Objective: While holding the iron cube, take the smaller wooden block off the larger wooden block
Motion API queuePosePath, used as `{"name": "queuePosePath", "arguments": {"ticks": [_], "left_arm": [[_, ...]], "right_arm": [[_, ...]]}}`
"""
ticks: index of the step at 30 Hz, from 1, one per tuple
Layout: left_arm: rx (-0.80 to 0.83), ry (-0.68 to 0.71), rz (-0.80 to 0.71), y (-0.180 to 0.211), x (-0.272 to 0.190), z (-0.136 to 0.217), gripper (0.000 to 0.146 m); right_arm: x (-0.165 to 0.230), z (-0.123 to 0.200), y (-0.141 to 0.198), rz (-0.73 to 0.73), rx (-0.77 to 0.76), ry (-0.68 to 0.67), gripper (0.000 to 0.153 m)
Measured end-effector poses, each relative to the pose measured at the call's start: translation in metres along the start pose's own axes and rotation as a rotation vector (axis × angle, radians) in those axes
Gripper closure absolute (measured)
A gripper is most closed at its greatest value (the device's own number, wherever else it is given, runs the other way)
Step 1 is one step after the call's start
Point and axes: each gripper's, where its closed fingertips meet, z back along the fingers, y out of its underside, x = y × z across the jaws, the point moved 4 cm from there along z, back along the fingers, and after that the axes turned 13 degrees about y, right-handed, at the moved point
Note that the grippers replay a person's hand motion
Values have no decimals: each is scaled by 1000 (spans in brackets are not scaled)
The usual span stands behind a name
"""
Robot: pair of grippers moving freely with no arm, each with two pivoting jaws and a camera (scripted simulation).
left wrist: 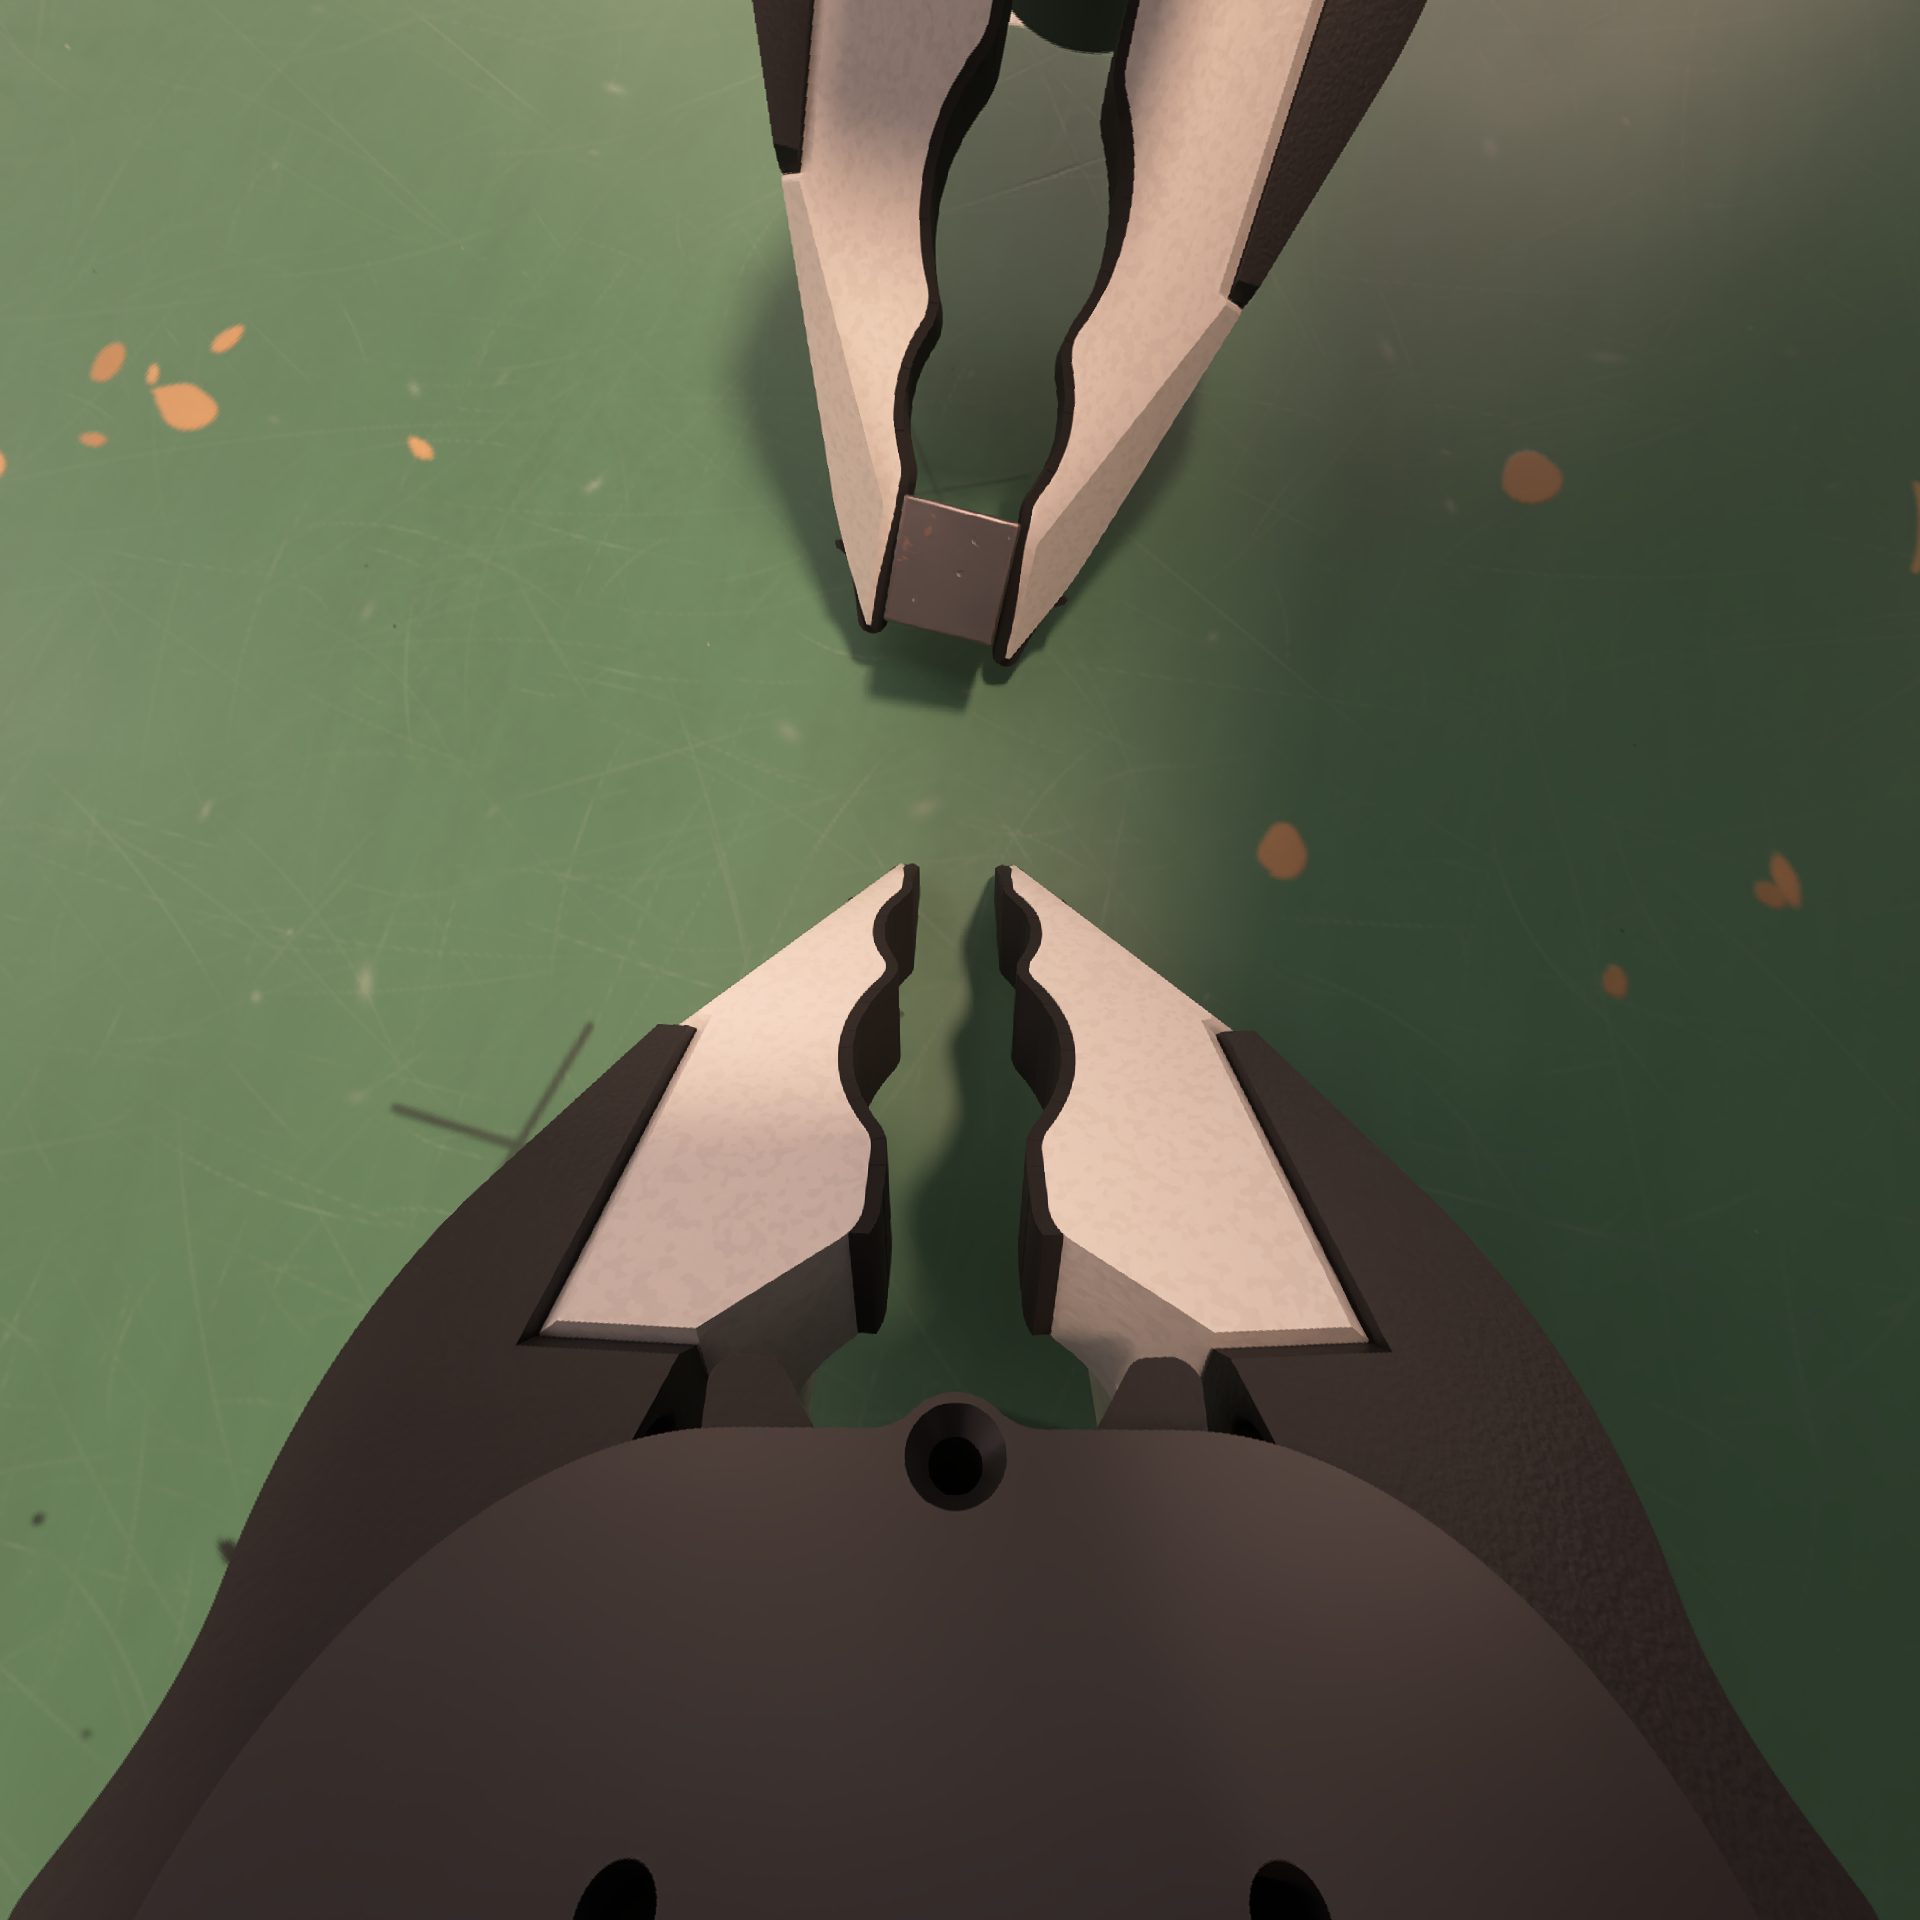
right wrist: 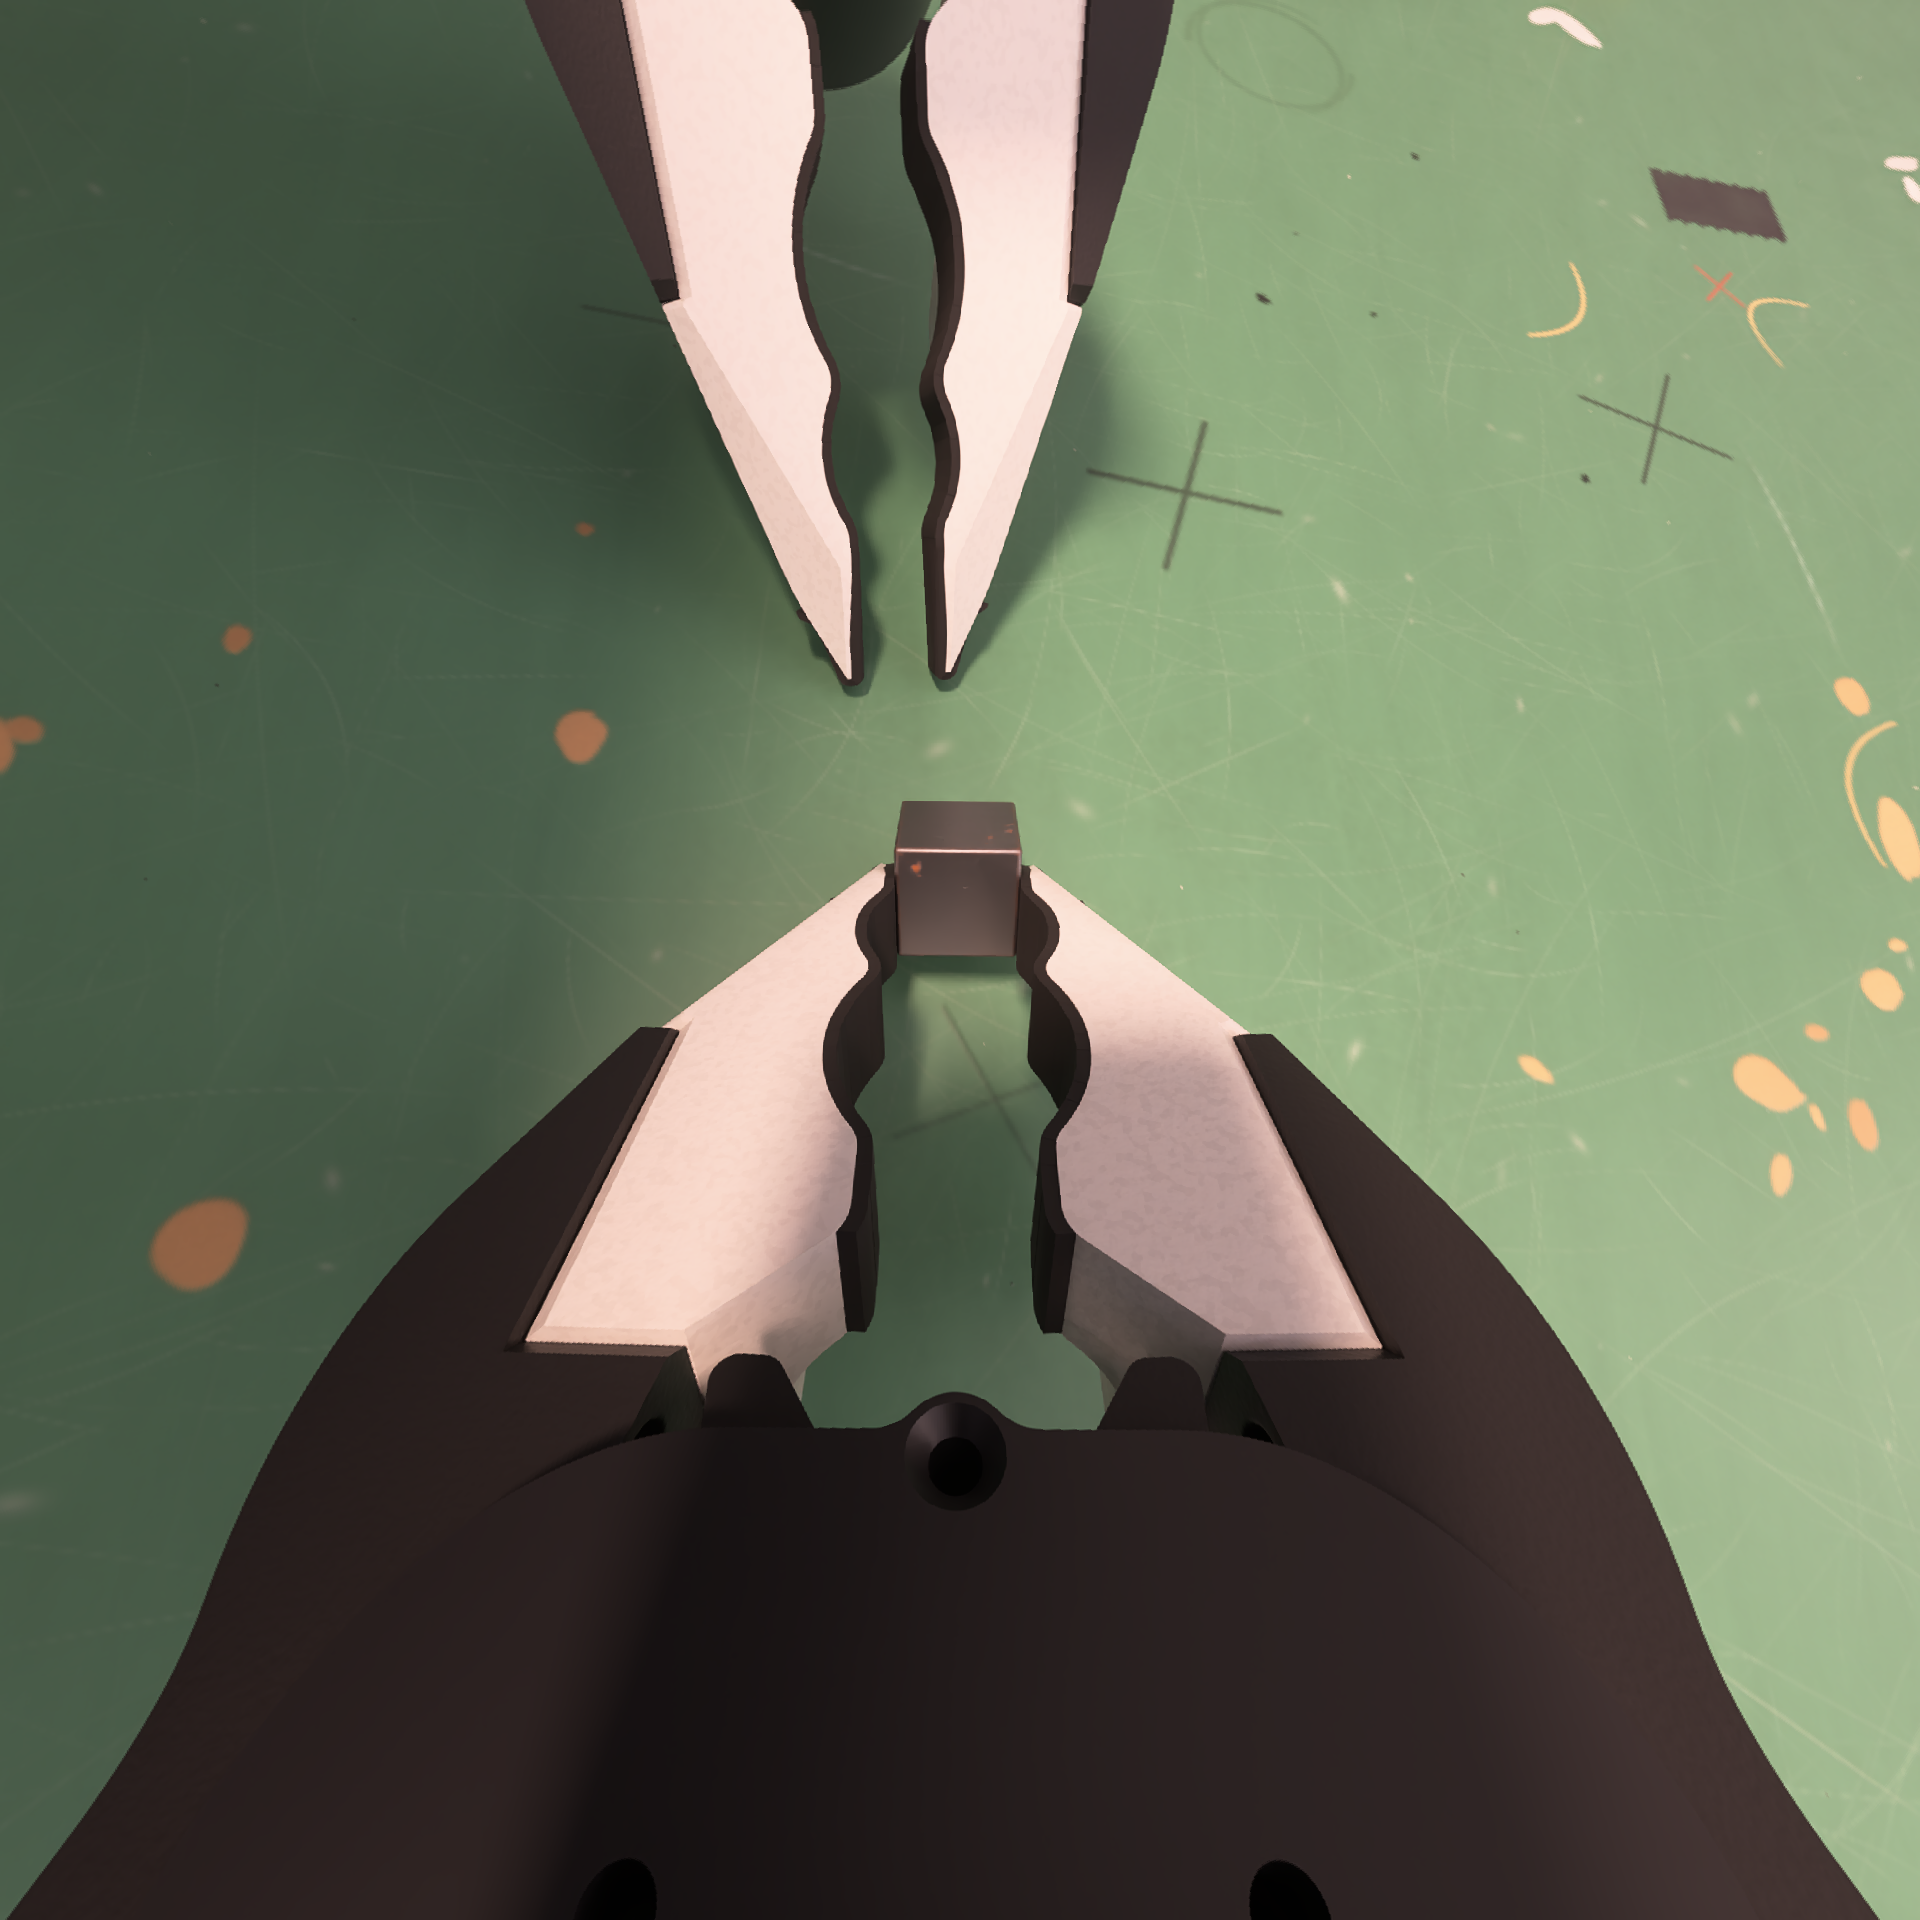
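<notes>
Squarely between right tongs point(right wrist: 956, 894): iron cube point(right wrist: 956, 899)

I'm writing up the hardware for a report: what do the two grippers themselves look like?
Both match: the left gripper and right gripper each have a rounded dark brown-black body with a small round screw hole and two off-white, mottled fingers tapering to points, with wavy dark inner edges. No cables or markings show.

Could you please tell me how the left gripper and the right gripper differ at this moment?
The right gripper is shut on the iron cube, pinched at its fingertips; the left gripper holds nothing. The left gripper's tips stand a narrow gap apart, closer than the right gripper's, which the cube keeps spread. Both have pale fingers in dark housings and point tip to tip at each other above the green mat.
</notes>
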Motion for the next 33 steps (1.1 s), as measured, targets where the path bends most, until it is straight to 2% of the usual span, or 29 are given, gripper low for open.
{"name": "queuePosePath", "arguments": {"ticks": [6,10,14,18,22,25,27,29,31,33], "left_arm": [[2,-14,4,-7,8,-5,132],[24,-17,-5,-6,20,11,131],[-80,-61,-2,-16,43,34,130],[-239,-141,-4,-31,63,41,130],[-381,-263,-20,-37,70,39,130],[-407,-393,-26,-35,73,42,132],[-378,-585,-97,-32,75,48,138],[-280,-735,-193,-27,77,51,146],[-192,-809,-225,-24,79,52,146],[-200,-809,-216,-23,78,50,146]], "right_arm": [[-7,7,8,29,-9,55,131],[-13,8,9,80,-35,110,131],[-18,7,9,124,-59,139,131],[-18,6,9,100,-47,90,131],[-19,4,10,30,-12,25,131],[-20,3,11,3,-2,1,131],[-21,2,11,-13,3,-13,131],[-21,2,11,-28,8,-26,131],[-21,2,11,-39,12,-33,131],[-21,1,11,-64,20,-43,131]]}}
